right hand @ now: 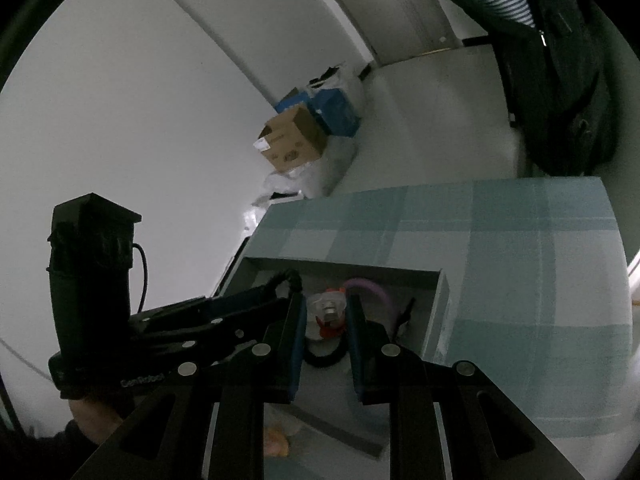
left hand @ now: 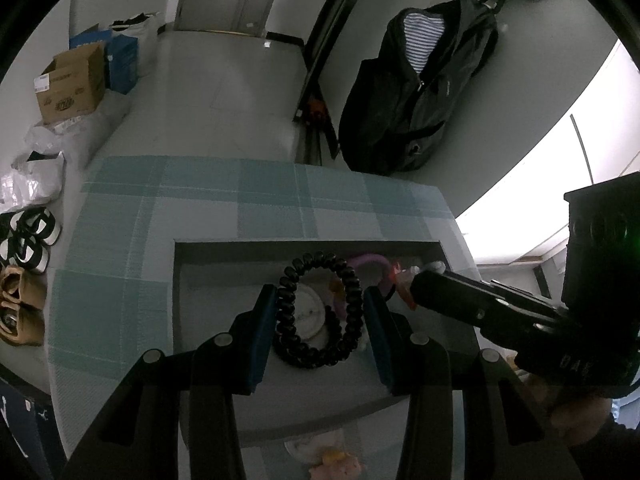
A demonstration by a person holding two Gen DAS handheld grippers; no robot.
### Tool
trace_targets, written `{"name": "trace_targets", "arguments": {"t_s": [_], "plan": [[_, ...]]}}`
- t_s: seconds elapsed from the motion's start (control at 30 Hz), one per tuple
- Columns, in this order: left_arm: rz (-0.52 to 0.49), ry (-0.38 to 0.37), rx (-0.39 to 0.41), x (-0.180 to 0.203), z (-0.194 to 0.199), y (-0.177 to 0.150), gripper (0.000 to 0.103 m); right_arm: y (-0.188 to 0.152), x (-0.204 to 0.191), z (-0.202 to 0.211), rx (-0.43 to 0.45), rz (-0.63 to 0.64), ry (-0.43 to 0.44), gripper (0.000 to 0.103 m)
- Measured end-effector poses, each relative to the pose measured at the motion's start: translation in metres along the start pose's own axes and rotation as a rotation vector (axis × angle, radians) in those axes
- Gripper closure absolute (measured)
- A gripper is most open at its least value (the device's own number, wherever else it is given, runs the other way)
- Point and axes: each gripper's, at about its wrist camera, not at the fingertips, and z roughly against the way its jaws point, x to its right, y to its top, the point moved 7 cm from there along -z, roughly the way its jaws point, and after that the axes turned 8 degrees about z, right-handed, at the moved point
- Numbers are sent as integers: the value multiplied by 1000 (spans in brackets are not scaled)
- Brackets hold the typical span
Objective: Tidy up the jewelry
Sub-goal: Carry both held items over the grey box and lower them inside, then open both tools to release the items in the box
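A black coiled hair tie is clamped in the left tool above the grey tray on the checked counter. A small clear-and-orange piece is pinched by the right tool. Several items already lie in the tray; both held ones remain to be set down.

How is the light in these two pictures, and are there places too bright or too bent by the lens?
Left wrist view: dim overall, but a washed-out white patch at the right edge hides all detail; the checked cloth bulges from fisheye distortion. Right wrist view: darker still, the fingers nearly black, the tray contents murky, straight wall lines curved.
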Motion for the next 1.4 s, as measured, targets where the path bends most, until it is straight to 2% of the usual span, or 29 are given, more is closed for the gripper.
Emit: {"name": "trace_targets", "arguments": {"t_s": [0.27,0.5,0.63,0.7,0.77,0.97,1.07,1.2,1.4], "plan": [[13,-19,9,-1,1,1,64,-4,2,-6,-20,1,-20,82],[9,-24,-6,0,1,-1,58,-5,5,-2,-2,-6,-24,81],[5,-10,-11,0,3,-4,56,-5,6,5,17,-4,-31,69],[13,-8,-17,-1,2,-5,50,-5,6,10,32,-8,-36,68],[12,2,-2,-1,4,-5,46,-5,6,15,42,-11,-40,64],[20,4,31,-1,17,-7,46,-4,1,29,58,4,-60,64],[12,18,51,-1,24,-10,46,-5,-1,36,69,8,-72,58],[8,31,82,-3,36,-12,46,-6,-5,44,83,18,-79,58],[26,49,110,-8,50,-20,45,-13,-13,53,89,43,-86,51]]}}
